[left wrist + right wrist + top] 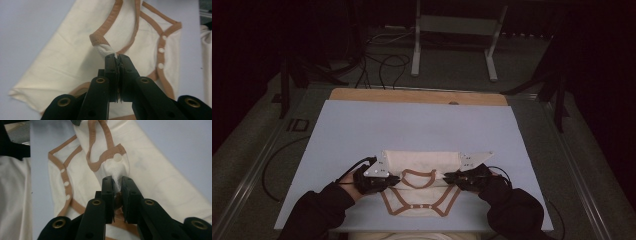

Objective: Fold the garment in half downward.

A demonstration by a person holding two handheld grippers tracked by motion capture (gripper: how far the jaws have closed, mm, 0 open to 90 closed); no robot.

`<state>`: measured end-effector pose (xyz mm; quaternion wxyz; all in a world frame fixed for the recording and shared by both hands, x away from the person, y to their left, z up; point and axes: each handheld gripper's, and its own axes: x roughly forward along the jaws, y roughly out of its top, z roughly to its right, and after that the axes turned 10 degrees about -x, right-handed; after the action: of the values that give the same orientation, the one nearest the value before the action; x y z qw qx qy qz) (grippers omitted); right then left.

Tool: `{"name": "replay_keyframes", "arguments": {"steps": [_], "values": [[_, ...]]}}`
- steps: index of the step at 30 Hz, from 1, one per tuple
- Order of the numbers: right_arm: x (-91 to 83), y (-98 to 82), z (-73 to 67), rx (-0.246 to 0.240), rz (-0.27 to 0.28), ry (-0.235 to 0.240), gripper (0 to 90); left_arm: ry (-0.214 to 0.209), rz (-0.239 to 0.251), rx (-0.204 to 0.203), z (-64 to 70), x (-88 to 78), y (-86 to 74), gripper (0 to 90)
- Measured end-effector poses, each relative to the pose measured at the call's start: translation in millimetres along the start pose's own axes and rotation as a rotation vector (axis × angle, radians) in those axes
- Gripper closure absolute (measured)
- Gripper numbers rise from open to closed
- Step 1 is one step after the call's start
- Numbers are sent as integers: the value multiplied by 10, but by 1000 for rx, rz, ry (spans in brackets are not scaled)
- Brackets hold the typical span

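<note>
A cream baby bodysuit (424,167) with brown trim lies on the pale blue board (412,125), near the front edge. My left gripper (394,180) is shut on a pinch of its cloth (106,50) by the brown-edged neckline at the left shoulder. My right gripper (451,176) is shut on the cloth (117,173) at the opposite shoulder, beside a white snap (117,157). In the left gripper view the bodysuit (72,55) spreads out behind the jaws, its snap placket (161,50) at the right. In the right gripper view the bodysuit (160,182) runs off to the right.
The blue board rests on a wooden table top (417,96) that shows along the far edge. More cream fabric (402,235) lies at the near edge below the board. Cables (382,65) and metal stand legs (492,50) are on the floor beyond.
</note>
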<state>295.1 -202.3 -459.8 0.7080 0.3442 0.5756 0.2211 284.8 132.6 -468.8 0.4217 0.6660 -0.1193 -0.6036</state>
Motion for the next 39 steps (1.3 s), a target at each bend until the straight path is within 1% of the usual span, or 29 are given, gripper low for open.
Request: {"name": "replay_keyframes", "arguments": {"steps": [3,4,5,7,9,10,11,13,15,16,17,18,19,20,21,22,24,25,26,27,28,30,31,32,34,35,36,37,39], "values": [[34,-64,-18,21,-12,13,817,-9,-9,-5,11,29,-37,868],[57,-95,-16,35,-14,14,816,-13,-15,-29,1,63,-66,868],[68,-112,-14,46,-22,16,816,-15,-19,-37,-6,84,-83,868],[98,-151,-12,48,-36,14,816,-18,-21,-41,-6,98,-92,868],[122,-175,-23,60,-35,21,816,-26,-32,-45,-1,135,-114,865],[135,-190,-25,57,-43,26,815,-39,-42,-55,0,166,-137,865],[135,-190,-25,57,-43,26,815,-39,-42,-55,0,166,-137,865],[159,-221,-39,72,-55,36,811,-60,-61,-62,2,208,-184,863],[170,-241,-39,76,-63,45,808,-54,-64,-64,1,220,-196,860],[198,-280,-25,93,-68,48,803,-51,-66,-91,-22,243,-229,853],[198,-280,-25,93,-68,48,803,-51,-66,-91,-22,243,-229,848],[225,-316,-4,91,-83,52,803,-48,-70,-107,-57,255,-253,834],[225,-316,-4,91,-83,52,803,-48,-70,-107,-57,255,-253,826],[250,-338,9,108,-87,58,802,-40,-66,-123,-74,257,-265,806],[257,-345,16,104,-92,58,799,-35,-64,-125,-81,251,-266,789],[265,-349,21,114,-92,62,782,-34,-60,-128,-85,247,-263,748],[259,-331,33,118,-100,64,709,-44,-47,-143,-107,218,-242,628],[249,-320,47,112,-104,61,698,-43,-42,-157,-128,195,-221,574],[222,-292,61,122,-95,53,677,-47,-39,-170,-138,182,-206,501],[207,-272,78,126,-86,49,651,-47,-39,-170,-138,182,-206,455],[183,-231,104,119,-80,47,624,-44,-34,-172,-157,147,-160,422],[159,-144,128,103,-79,36,603,-58,-35,-175,-179,133,-107,394],[159,-144,128,103,-79,36,603,-58,-35,-175,-179,133,-107,395],[165,-53,176,103,-75,32,584,-69,-38,-169,-195,136,-66,393],[194,7,209,94,-74,36,586,-77,-48,-153,-201,166,-6,395],[194,7,209,94,-74,36,586,-77,-48,-153,-201,166,-6,395],[254,49,234,77,-82,52,587,-58,-60,-147,-202,218,26,401],[292,56,251,65,-91,62,586,-57,-68,-148,-211,244,32,413],[357,60,271,71,-104,81,569,-78,-77,-158,-226,295,33,445]]}}
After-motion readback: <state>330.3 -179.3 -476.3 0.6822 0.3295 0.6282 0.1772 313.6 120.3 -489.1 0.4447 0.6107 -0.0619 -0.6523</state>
